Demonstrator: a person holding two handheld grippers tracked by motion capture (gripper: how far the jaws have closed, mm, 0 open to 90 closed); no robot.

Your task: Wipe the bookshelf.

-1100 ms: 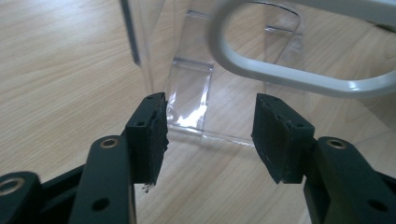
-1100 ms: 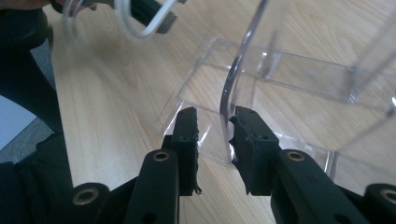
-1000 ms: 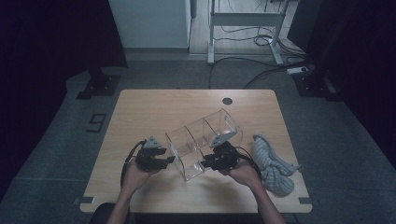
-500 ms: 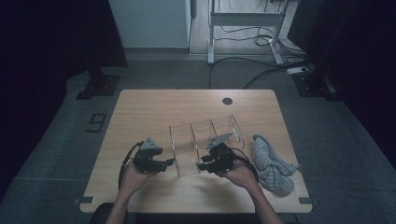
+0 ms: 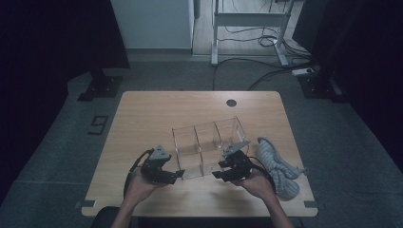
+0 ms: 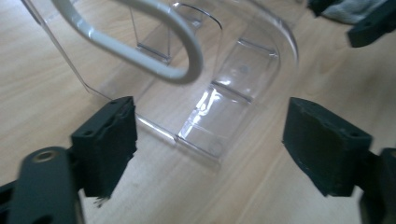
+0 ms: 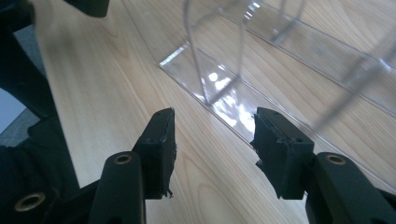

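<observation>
The clear plastic organizer (image 5: 209,147) sits flat on the wooden table (image 5: 142,118), a little toward the person's side of centre, with its open top upward and thin clear walls splitting it into several compartments. In the left gripper view the organizer (image 6: 219,93) lies just ahead of the jaws, its near rim touching the table, and a white curved bar (image 6: 140,42) crosses the upper part of that view in front of it. In the right gripper view the organizer's near corner (image 7: 224,88) rests on the table just beyond the jaw tips. The left tool (image 5: 179,174) is at the organizer's near left corner; its jaws have just been opening and stand wide apart with nothing pressed between the pads (image 6: 109,140), the organizer lying beyond them rather than in their grip. The right tool (image 5: 217,174) is at the near right corner; its jaws too have just been opening and stand apart, with bare table between the pads (image 7: 161,144) and no thing held. A hand (image 5: 140,187) holds each tool from the near edge of the table. To the right of the organizer, just beside the right hand, lies a crumpled grey-blue cloth (image 5: 280,166). A small dark round hole (image 5: 231,102) marks the table's far side, well apart from the organizer.
</observation>
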